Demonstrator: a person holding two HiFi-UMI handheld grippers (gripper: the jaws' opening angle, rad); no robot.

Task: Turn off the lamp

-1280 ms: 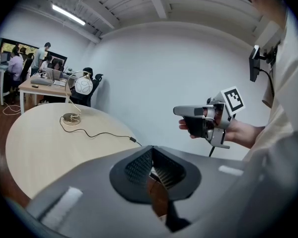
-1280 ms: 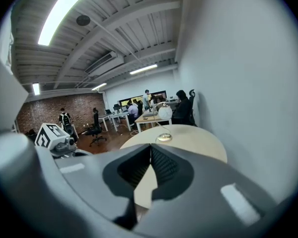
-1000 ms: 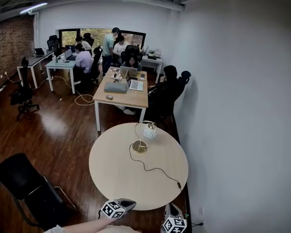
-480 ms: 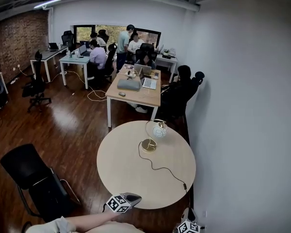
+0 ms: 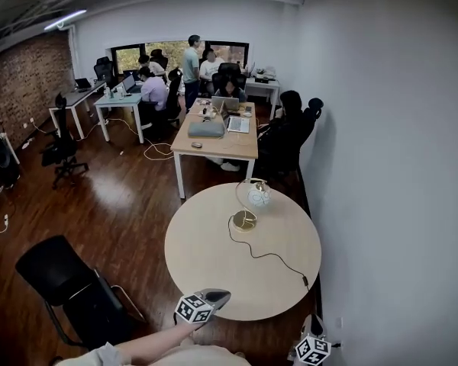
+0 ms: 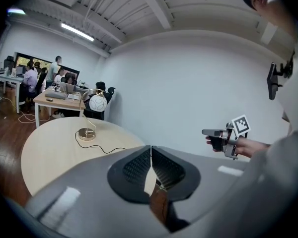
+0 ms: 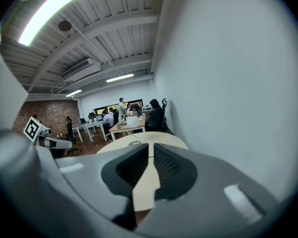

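The lamp stands on the round beige table (image 5: pixel 214 273), with a gold base (image 5: pixel 244 219), a thin arched stem and a white globe shade (image 5: pixel 259 195). Its black cord (image 5: pixel 278 256) snakes to the table's right edge. The shade (image 6: pixel 97 102) looks unlit. My left gripper (image 5: pixel 220 296) hovers shut at the near table edge, well short of the lamp. My right gripper (image 5: pixel 312 332) hangs off the table's right near corner, beside the wall. In its own view its jaws (image 7: pixel 149 151) stand a narrow slit apart with nothing between them. The left gripper's fingertips (image 6: pixel 150 150) meet.
A white wall (image 5: pixel 397 166) runs close along the table's right side. A black office chair (image 5: pixel 69 284) stands to the left on the wood floor. Beyond the table are a desk with laptops (image 5: pixel 217 136), a seated person (image 5: pixel 288 128) and several more people farther back.
The head view has shifted, so table and lamp sit further right in it. My right gripper moved right toward the wall. My left gripper drifted slightly right and up, still shut.
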